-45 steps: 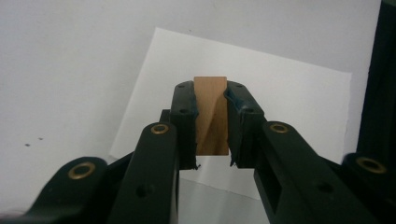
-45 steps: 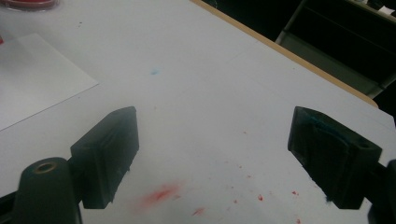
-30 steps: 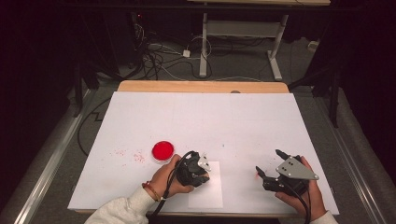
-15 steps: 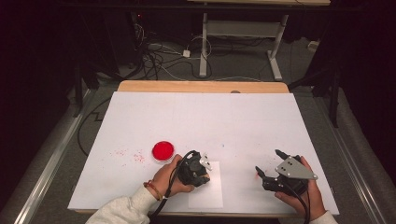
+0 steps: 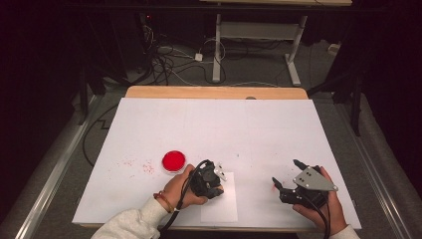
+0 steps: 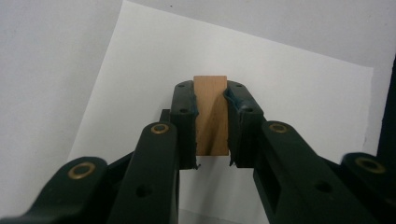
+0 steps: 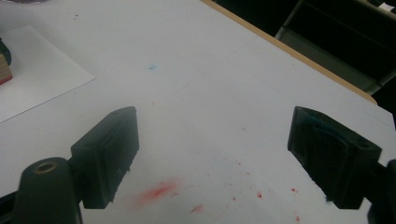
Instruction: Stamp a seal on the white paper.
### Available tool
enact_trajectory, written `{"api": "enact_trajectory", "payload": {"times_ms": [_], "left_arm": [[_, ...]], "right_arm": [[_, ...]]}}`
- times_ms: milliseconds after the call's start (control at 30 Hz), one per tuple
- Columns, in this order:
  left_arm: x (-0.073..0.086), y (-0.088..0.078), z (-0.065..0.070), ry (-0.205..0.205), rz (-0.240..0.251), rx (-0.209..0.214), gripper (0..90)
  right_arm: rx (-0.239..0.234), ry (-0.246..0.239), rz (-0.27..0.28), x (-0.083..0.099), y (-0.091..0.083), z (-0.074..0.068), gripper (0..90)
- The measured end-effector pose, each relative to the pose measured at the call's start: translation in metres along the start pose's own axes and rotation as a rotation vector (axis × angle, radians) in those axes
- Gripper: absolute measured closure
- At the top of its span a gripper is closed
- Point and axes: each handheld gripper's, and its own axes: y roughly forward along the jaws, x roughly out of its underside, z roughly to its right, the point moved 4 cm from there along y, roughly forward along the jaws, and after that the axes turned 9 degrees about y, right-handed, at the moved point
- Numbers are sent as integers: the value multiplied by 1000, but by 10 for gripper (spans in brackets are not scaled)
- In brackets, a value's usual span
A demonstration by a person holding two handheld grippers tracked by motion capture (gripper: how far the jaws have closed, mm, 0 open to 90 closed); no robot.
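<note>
Two hand-held grippers: left hand-held gripper (image 6: 211, 116) clamped on a small wooden stamp block (image 6: 211, 112), pressed onto the white paper sheet (image 5: 219, 206) for printing; right hand-held gripper (image 7: 224, 163) gapes empty beside the sheet.

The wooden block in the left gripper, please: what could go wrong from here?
The left gripper clamps the wooden block over the paper sheet; unheld, the sheet may slide. The open right gripper hovers over red smears and could spread them. The red dish sits near the left hand.
</note>
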Motion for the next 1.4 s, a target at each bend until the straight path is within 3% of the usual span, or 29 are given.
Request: {"api": "enact_trajectory", "payload": {"times_ms": [1400], "left_arm": [[2, 1, -1, -2, 19, 7, 738]], "right_arm": [[-5, -6, 3, -1, -1, -1, 168]]}}
